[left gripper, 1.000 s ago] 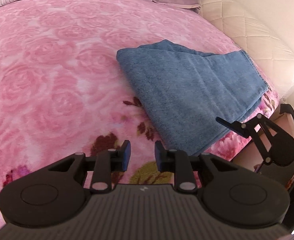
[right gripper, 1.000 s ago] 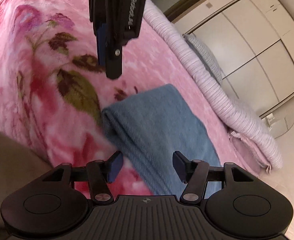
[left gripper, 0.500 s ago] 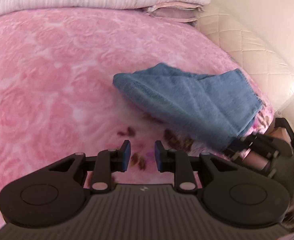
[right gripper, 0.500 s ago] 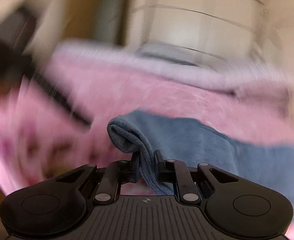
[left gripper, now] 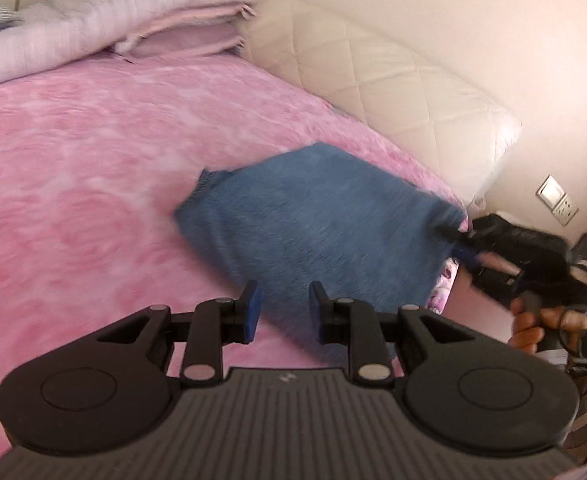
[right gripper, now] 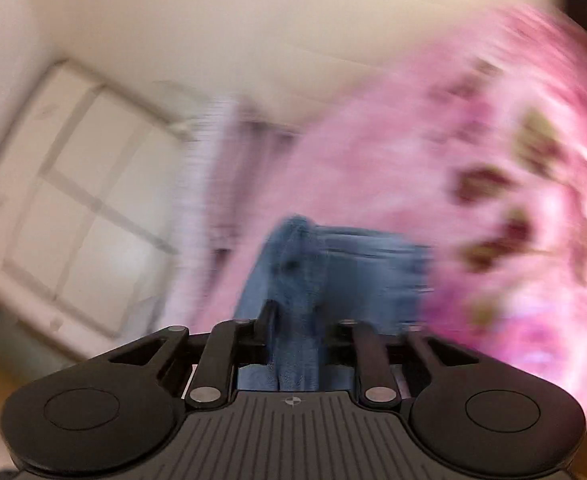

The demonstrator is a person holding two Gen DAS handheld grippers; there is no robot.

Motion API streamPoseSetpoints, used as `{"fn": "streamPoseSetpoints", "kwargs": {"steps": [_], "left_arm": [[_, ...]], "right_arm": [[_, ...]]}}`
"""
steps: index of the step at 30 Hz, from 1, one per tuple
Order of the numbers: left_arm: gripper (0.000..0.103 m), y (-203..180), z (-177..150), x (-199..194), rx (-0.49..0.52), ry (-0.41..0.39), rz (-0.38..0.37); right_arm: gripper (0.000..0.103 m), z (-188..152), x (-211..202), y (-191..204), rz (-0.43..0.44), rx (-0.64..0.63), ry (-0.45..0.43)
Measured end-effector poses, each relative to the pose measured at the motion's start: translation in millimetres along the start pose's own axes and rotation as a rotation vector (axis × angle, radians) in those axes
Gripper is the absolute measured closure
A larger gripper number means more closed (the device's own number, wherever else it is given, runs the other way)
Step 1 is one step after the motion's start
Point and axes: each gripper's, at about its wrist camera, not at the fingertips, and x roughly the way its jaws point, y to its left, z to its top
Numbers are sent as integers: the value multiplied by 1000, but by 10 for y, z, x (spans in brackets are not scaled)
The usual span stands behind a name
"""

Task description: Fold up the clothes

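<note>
Soft, limp blue garment. Right gripper opening, cloth between fingers, 3 o'clock corner. Left gripper parted, empty.

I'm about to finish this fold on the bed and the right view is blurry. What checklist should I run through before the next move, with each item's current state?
1. Blue towel on the pink blanket: ok, though its right end overhangs the bed edge.
2. Cloth between the right gripper jaws: ok; the jaws are opening.
3. Firm grip there: cannot tell, picture blurred.
4. Left gripper free: ok, jaws part open, nothing between them.
5. Fold neat: cannot tell, towel blurred.
6. Folded bedding clear of the towel: ok.
</note>
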Motion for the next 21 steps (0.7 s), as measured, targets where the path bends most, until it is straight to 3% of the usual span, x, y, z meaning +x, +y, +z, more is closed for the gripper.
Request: {"fn": "streamPoseSetpoints", "kwargs": {"steps": [1, 3, 6, 9, 10, 11, 12, 14, 16, 17, 19, 20, 21], "left_arm": [[83, -16, -1, 48, 2, 4, -8], [83, -18, -10, 127, 1, 13, -15], [83, 14, -19, 230, -10, 28, 2], [83, 46, 0, 345, -24, 36, 10], [83, 46, 12, 368, -24, 38, 13], [83, 43, 23, 385, -23, 41, 16], [83, 37, 25, 380, -19, 41, 15], [83, 28, 31, 372, -11, 39, 10], [83, 37, 42, 414, -14, 46, 22], [83, 48, 47, 440, -19, 52, 32], [82, 118, 44, 476, -43, 65, 53], [82, 168, 42, 489, -60, 70, 61], [80, 231, 42, 492, -87, 70, 59]], "right_arm": [[73, 28, -33, -87, 19, 30, 4], [59, 71, -115, -251, 68, 86, 10], [43, 35, -239, -233, 114, 21, -25], [42, 3, -220, -233, 79, -24, -26], [43, 27, -171, -210, 52, -43, -32], [84, 55, -150, -166, 25, -68, -63], [92, 24, -181, -105, 12, -102, -74], [93, -49, -252, 18, -10, -170, -92], [93, -53, -209, 86, -79, -230, -104], [92, -27, -94, 1, -135, -201, -72], [76, -28, -76, -147, -146, -99, -42], [52, -65, -163, -189, -141, -55, -46], [38, -102, -249, -232, -135, -11, -51]]}}
